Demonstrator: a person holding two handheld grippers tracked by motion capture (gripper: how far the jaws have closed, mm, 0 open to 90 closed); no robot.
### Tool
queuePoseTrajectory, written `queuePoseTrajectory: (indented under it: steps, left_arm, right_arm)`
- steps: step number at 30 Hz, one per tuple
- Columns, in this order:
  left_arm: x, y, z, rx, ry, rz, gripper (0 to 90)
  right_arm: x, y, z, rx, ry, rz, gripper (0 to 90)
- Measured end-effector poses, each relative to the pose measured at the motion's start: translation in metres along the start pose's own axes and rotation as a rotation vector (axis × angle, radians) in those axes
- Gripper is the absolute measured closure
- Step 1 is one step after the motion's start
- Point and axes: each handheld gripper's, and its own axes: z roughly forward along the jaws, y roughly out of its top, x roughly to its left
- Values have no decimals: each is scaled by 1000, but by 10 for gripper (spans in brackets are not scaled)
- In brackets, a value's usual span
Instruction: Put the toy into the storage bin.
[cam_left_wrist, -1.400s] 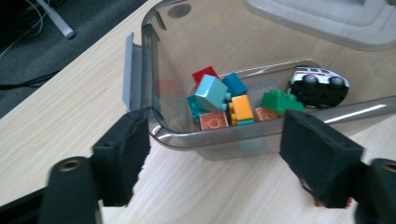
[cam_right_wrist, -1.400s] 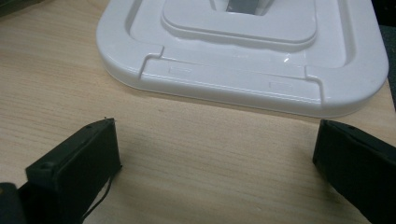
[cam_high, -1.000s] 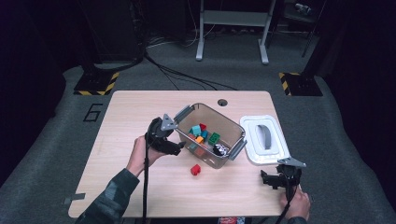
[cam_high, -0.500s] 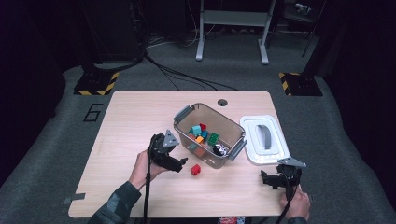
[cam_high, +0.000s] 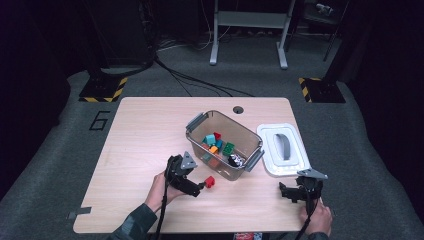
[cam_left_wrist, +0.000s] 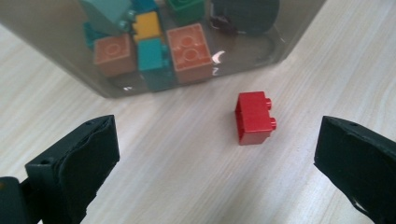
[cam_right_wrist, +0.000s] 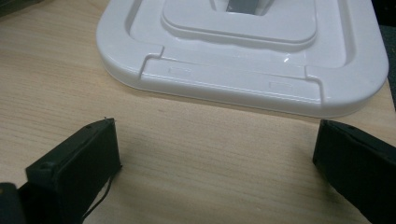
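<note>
Just in front of the clear bin (cam_high: 225, 145), a red brick (cam_high: 209, 181) lies on the table (cam_high: 135, 135), apart from the bin wall. Beside that bin, the left gripper (cam_high: 199, 186) reaches toward the brick, jaws just spread wide, nothing gripped. Right of the bin, the right gripper (cam_high: 284, 192) rests with jaws released, near the white lid (cam_high: 282, 149).

Bench (cam_high: 135, 150) left half: free.
Bin (cam_high: 197, 122): blocks centre.
Lid (cam_high: 265, 150): blocks right edge.
Brick (cam_high: 209, 181): just before bin.
</note>
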Motion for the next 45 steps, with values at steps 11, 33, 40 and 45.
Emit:
queuePoseTrajectory:
  steps: [11,33,40,45]
  left_arm:
    - [-16,-6,25,5,-30,37,184]
    - [-16,-8,34,34,-57,38,676]
    - [-4,-20,25,39,-28,-4,673]
    - [1,-22,23,37,-12,-33,539]
  right_arm:
    - [0,0,0,0,0,0,0]
    - [0,0,0,0,0,0,0]
    - [0,0,0,0,0,0,0]
    - [0,0,0,0,0,0,0]
